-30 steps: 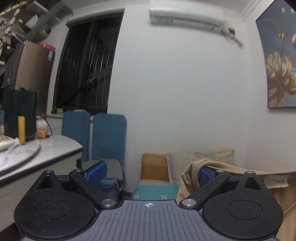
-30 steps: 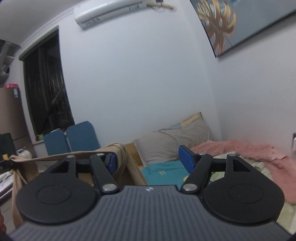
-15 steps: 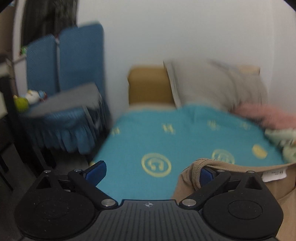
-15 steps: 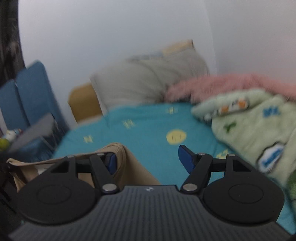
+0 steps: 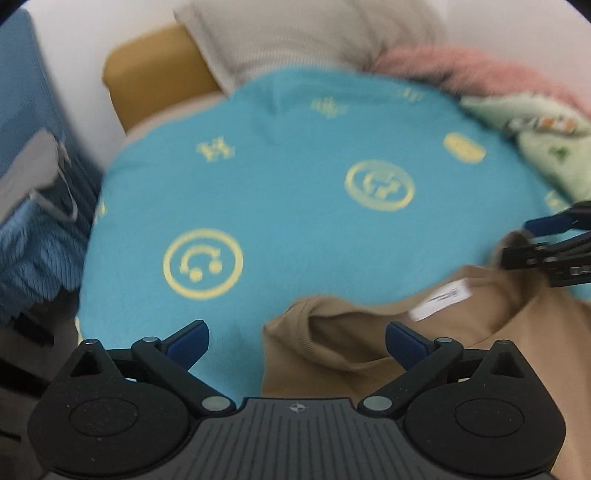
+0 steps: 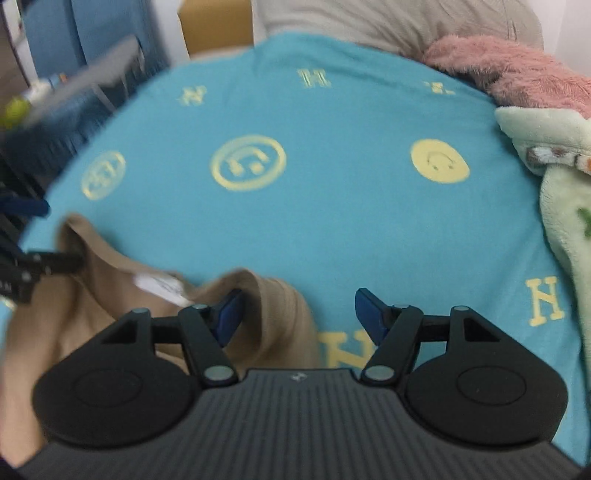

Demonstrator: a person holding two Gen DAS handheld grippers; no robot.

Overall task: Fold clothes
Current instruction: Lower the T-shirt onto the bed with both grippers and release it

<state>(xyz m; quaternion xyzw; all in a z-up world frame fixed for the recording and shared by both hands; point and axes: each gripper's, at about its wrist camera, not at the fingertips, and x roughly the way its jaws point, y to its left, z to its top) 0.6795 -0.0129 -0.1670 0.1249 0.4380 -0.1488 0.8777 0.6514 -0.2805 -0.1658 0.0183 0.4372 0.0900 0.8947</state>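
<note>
Two tools, left tool (image 5: 295,339) and right tool (image 6: 295,314), spread wide, tan shirt (image 5: 369,354) hooked over one finger each. Soft, light, limp; take hold at shoulders.

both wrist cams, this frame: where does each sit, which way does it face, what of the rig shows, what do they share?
Left wrist: on the left gripper, angled down at the teal blanket; own blue-tipped fingers wide apart, tan shirt between them; right gripper enters at the right edge.
Right wrist: on the right gripper, angled down at the same bed; own fingers spread, shirt collar draped over one; left gripper at the left edge.
Shared: blanket, shirt with white label, grey pillow, pink throw.
</note>
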